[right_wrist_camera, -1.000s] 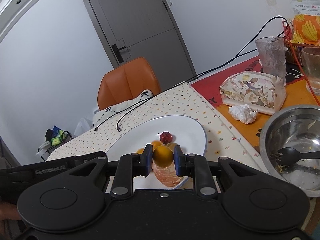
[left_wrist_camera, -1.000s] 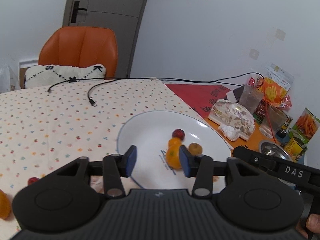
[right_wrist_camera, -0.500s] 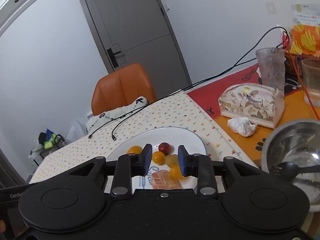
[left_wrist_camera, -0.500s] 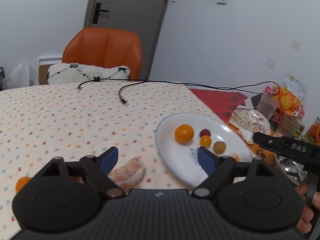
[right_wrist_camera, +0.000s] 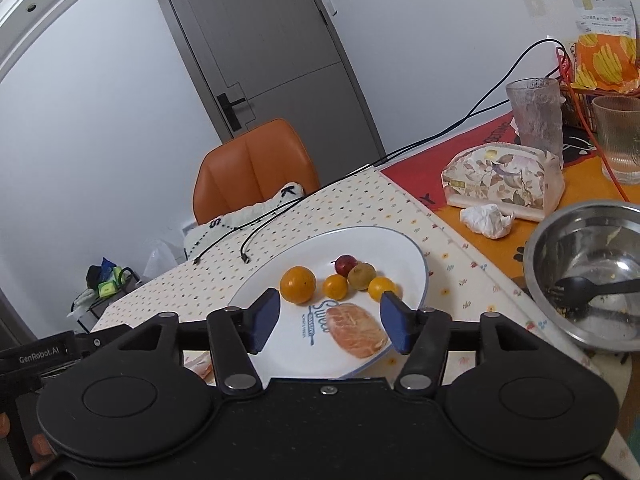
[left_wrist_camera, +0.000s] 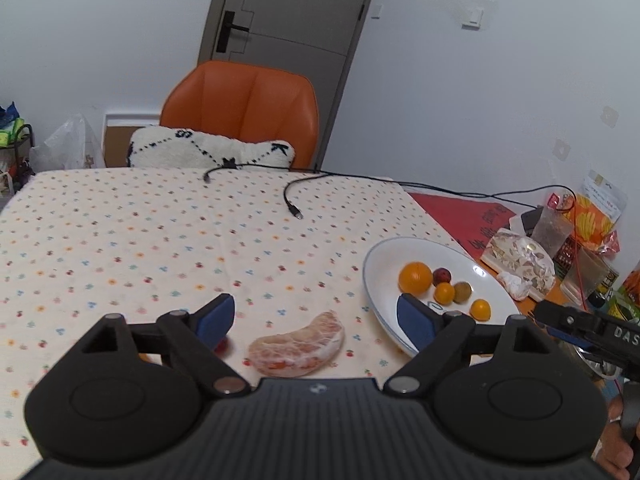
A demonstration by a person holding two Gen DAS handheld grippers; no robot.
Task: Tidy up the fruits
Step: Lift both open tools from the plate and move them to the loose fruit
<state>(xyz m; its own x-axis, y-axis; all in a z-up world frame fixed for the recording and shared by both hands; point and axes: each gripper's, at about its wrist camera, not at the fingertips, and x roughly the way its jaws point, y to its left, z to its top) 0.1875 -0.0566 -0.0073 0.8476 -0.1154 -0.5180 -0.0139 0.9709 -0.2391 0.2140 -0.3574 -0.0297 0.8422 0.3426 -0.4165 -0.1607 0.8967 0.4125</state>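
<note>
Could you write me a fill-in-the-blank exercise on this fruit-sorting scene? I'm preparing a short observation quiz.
1. The peeled pink pomelo segment between the left gripper's open fingers lies on the spotted ____.
2. The white round plate holds ____ small round fruits and one peeled pomelo piece.
3. The black plastic spoon rests inside the ____ bowl.
4. The right gripper is ____.

Missing words: tablecloth; five; steel; open

One white plate (right_wrist_camera: 416,256), six fruit pieces on it: three oranges, one red plum (right_wrist_camera: 345,264), one brownish fruit (right_wrist_camera: 361,275), one peeled segment (right_wrist_camera: 356,331), second segment (left_wrist_camera: 298,345) on cloth, two glasses, one steel bowl (right_wrist_camera: 540,240), two grippers
</note>
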